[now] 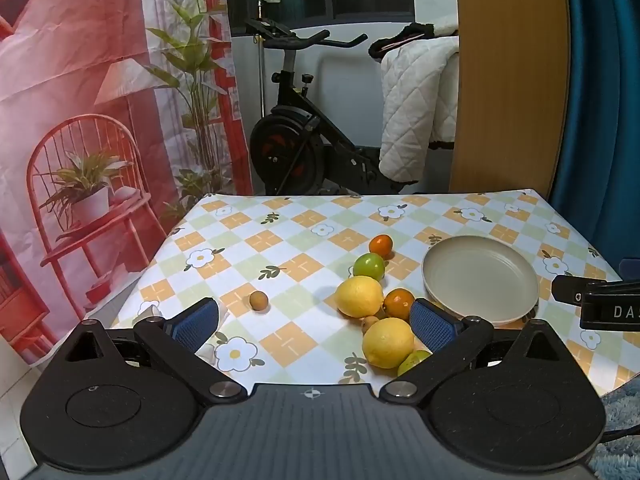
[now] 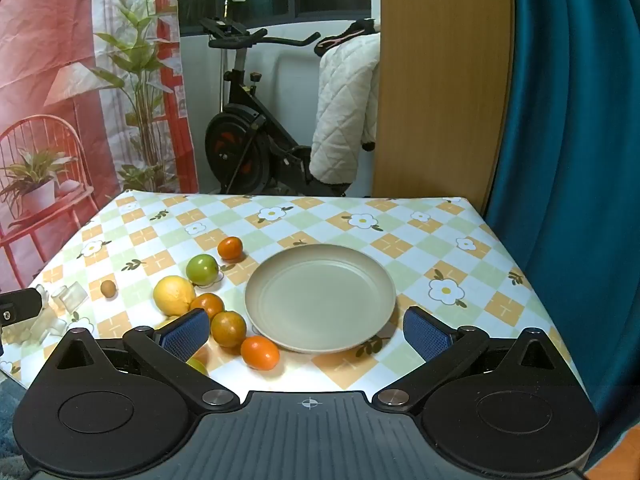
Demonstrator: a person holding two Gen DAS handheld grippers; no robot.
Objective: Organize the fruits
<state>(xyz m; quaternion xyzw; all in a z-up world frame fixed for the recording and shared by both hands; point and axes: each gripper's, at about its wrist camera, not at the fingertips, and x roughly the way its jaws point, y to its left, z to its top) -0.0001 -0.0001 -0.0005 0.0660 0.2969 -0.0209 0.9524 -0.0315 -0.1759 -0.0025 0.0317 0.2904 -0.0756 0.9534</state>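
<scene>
A beige plate (image 2: 320,300) sits bare on the checked tablecloth; it also shows as the plate (image 1: 480,280) at the right of the left wrist view. Left of it lie loose fruits: two lemons (image 1: 359,296) (image 1: 388,342), a green fruit (image 1: 369,266), several oranges (image 2: 260,353) (image 2: 228,328) (image 2: 230,248) and a small brown fruit (image 1: 258,301). My left gripper (image 1: 314,326) hangs open above the table's near edge, nothing between its pads. My right gripper (image 2: 306,334) is open too, hovering before the plate's near rim. The other gripper's tip (image 1: 592,300) pokes in at the right edge.
Clear plastic bits (image 2: 60,308) lie at the table's left edge. Behind the table stand an exercise bike (image 1: 296,136), a quilted white cover (image 1: 416,108), a wooden panel (image 1: 508,80) and a teal curtain (image 2: 580,120). A printed red backdrop (image 1: 80,120) hangs at the left.
</scene>
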